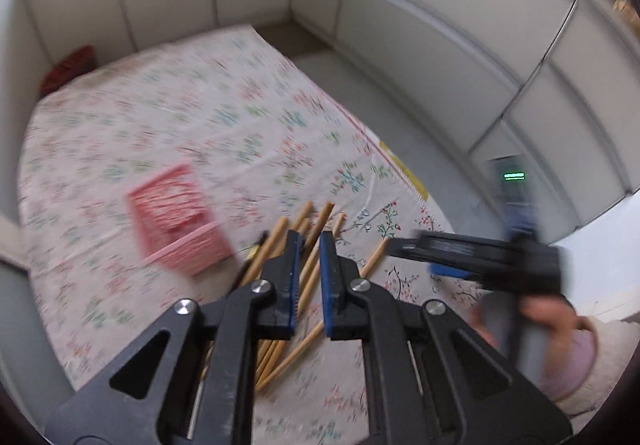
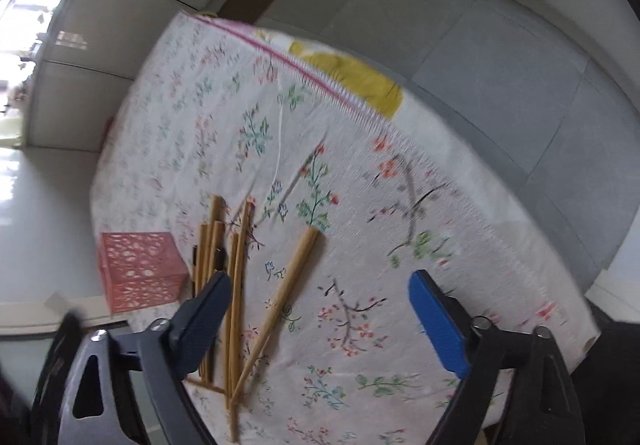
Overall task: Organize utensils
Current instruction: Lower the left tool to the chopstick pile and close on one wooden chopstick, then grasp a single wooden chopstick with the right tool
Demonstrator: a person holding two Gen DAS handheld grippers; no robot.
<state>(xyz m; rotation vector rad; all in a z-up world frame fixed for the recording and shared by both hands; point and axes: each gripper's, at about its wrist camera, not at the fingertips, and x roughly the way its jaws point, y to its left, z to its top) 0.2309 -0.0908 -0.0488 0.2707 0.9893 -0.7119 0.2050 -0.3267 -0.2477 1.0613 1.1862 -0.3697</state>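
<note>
Overhead, left gripper (image 1: 310, 245) nearly together above chopsticks (image 1: 280, 245); right gripper (image 2: 320, 321) wide apart, tilted.

Floral tablecloth (image 1: 224, 117), yellow patch (image 2: 356, 79) at edge, white wall panels (image 1: 420, 17)

Office-like room, pale partition panels (image 1: 420, 57), floral-clothed table (image 1: 180, 117), grey floor (image 2: 500, 65)

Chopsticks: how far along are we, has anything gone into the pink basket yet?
Nothing looks done: the chopsticks all lie in a loose pile on the floral tablecloth, beside the pink basket, and none shows in it. Nothing is in hand: the left gripper hangs over the pile with jaws narrowly apart and empty; the right gripper is wide open. Left to do: pick up every stick and put it in the basket.
</note>
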